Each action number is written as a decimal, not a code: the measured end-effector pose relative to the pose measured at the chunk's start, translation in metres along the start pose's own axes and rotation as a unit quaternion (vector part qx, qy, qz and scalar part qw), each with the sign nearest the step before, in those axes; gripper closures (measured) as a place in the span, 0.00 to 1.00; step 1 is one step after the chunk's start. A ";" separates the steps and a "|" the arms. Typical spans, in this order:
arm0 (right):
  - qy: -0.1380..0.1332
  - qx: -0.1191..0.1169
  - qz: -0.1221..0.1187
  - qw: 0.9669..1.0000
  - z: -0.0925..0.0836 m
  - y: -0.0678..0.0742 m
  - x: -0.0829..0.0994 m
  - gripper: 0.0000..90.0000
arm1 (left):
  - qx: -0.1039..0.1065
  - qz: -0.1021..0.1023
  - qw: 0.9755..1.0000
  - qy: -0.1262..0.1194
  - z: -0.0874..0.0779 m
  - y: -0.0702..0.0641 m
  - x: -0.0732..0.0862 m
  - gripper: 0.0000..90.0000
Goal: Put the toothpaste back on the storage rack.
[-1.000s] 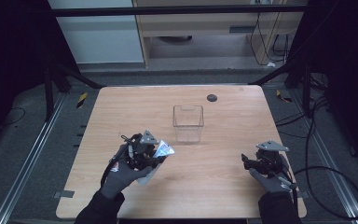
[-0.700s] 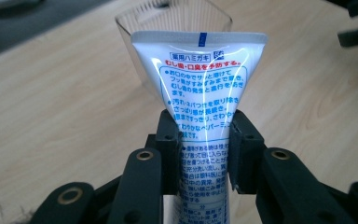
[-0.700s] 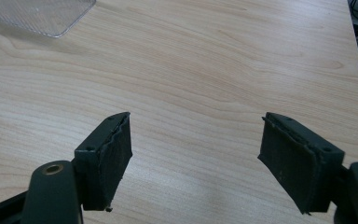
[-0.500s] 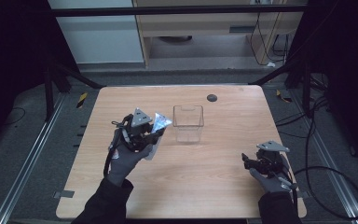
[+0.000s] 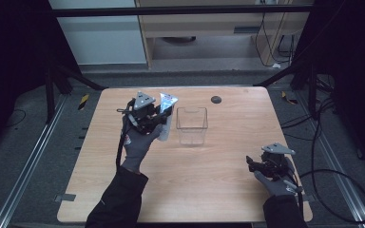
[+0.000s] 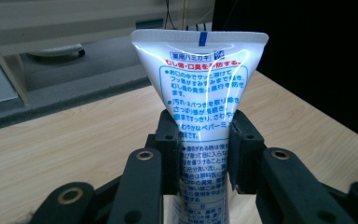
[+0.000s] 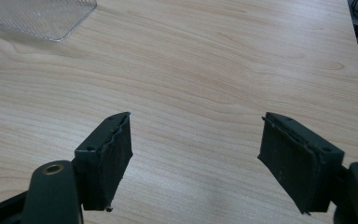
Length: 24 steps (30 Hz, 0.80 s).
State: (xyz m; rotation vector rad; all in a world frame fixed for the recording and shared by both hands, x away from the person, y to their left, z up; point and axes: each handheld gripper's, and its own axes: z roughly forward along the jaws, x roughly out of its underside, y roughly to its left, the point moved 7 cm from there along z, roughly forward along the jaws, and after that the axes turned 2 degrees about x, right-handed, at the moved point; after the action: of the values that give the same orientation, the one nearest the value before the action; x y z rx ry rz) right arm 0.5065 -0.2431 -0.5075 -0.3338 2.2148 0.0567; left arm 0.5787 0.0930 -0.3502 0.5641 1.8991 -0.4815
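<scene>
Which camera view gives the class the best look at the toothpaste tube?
The left gripper view: the toothpaste tube is close, its print sharp, pinched between black jaws. The high view shows it small beside the clear container.

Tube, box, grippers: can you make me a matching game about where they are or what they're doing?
Things:
1. tube
2. clear box
3. right gripper
4. black dot

States or places:
A. jaws wide open, nothing between them
B. empty, standing in the middle of the table
C. flat on the table's far edge
D. clamped between the jaws of the left gripper, crimped end up

Pairs: 1-D, 2-B, 3-A, 4-C
</scene>
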 end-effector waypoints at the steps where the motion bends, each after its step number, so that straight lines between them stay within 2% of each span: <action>1: 0.000 0.000 0.000 1.000 0.000 0.000 0.000 0.28 | -0.002 -0.002 1.000 -0.004 0.003 0.000 -0.002 0.76; 8: -0.003 0.000 0.004 1.000 0.001 0.000 0.000 0.28 | -0.003 -0.013 1.000 -0.025 0.021 0.002 -0.014 0.77; 15: -0.003 -0.001 0.008 1.000 0.001 -0.002 0.000 0.28 | -0.004 -0.013 1.000 -0.028 0.036 0.000 -0.022 0.76; 24: -0.005 -0.003 0.011 1.000 0.001 -0.002 0.000 0.28 | 0.008 -0.014 0.999 -0.033 0.061 -0.012 -0.031 0.76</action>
State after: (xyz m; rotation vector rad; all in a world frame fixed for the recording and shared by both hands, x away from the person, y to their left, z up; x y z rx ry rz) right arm 0.5081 -0.2448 -0.5079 -0.3123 2.2085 0.0774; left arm 0.6271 0.0442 -0.3432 0.5265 1.8446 -0.5277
